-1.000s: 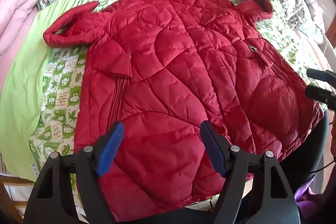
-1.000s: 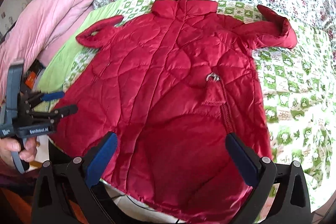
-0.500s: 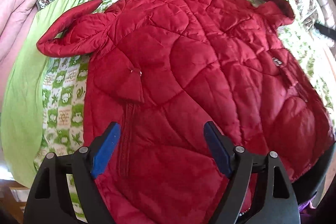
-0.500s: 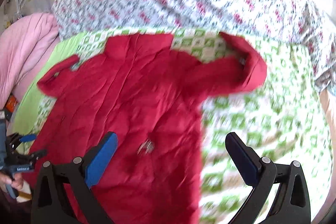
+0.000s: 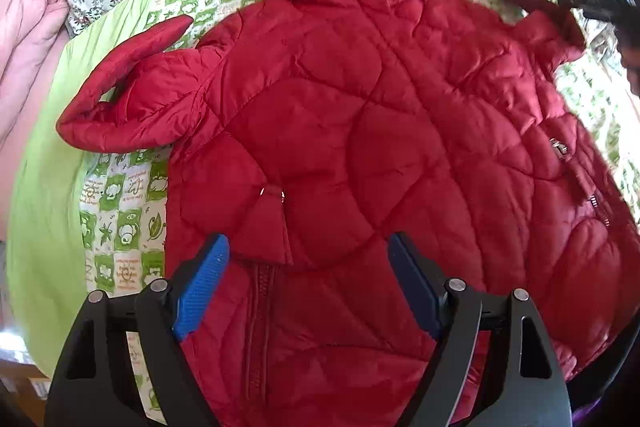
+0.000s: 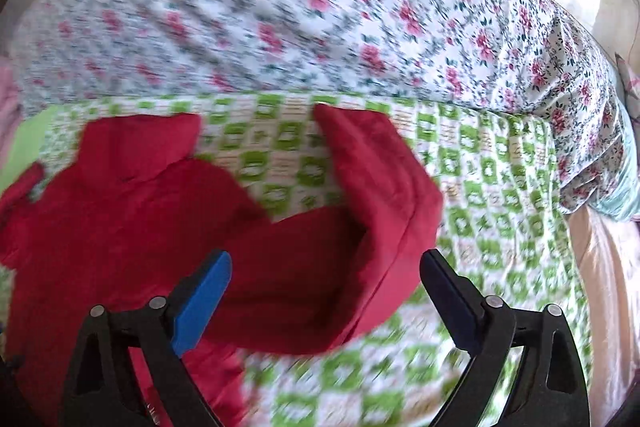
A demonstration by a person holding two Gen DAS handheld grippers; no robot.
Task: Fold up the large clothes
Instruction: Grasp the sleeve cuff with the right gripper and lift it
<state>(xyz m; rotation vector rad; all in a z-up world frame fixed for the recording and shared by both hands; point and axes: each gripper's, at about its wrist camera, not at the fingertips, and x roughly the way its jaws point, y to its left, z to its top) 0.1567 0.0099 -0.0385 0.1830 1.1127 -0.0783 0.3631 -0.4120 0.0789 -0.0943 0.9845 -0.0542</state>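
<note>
Folding looks barely begun: left gripper (image 5: pixel 306 285) hovers, jaws spread and empty, over the red jacket (image 5: pixel 360 147) lying flat on the green checked blanket (image 5: pixel 120 203). Right gripper (image 6: pixel 326 295), also spread, nears the bent sleeve (image 6: pixel 360 227), though blur obscures contact. Next, probably pinch that sleeve and fold inward.

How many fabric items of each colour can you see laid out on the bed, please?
Red: 1, the quilted jacket
Green and white checked: 1, the blanket
Floral: 1, the bedspread
Pink: 1, the quilt
Total: 4
</note>
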